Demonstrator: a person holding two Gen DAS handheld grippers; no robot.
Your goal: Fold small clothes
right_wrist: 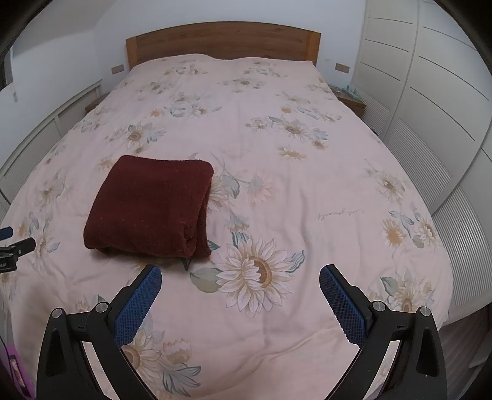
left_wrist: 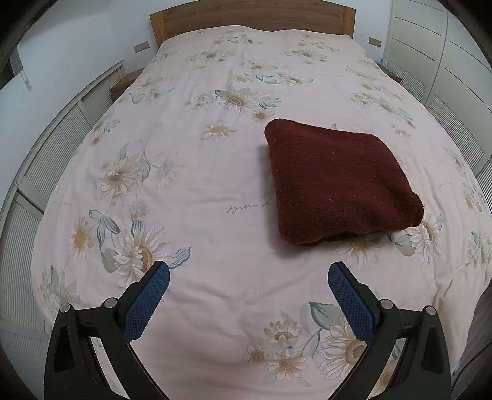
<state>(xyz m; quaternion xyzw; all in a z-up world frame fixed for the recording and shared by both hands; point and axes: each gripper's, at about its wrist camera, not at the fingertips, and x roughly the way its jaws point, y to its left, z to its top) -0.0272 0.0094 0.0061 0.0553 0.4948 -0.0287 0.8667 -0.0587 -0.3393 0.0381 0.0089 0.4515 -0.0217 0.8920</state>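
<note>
A dark red knitted garment (left_wrist: 338, 181) lies folded into a thick square on the floral bedspread (left_wrist: 215, 172). In the right wrist view the garment (right_wrist: 150, 206) is left of centre. My left gripper (left_wrist: 249, 270) is open and empty, hovering over the bed, short of the garment and to its left. My right gripper (right_wrist: 240, 274) is open and empty, short of the garment and to its right. The left gripper's tips (right_wrist: 12, 238) show at the left edge of the right wrist view.
The bed has a wooden headboard (left_wrist: 252, 18). White louvred wardrobe doors (right_wrist: 430, 107) run along the right side, and louvred panels (left_wrist: 55, 138) along the left. Small bedside tables (right_wrist: 350, 98) stand by the headboard.
</note>
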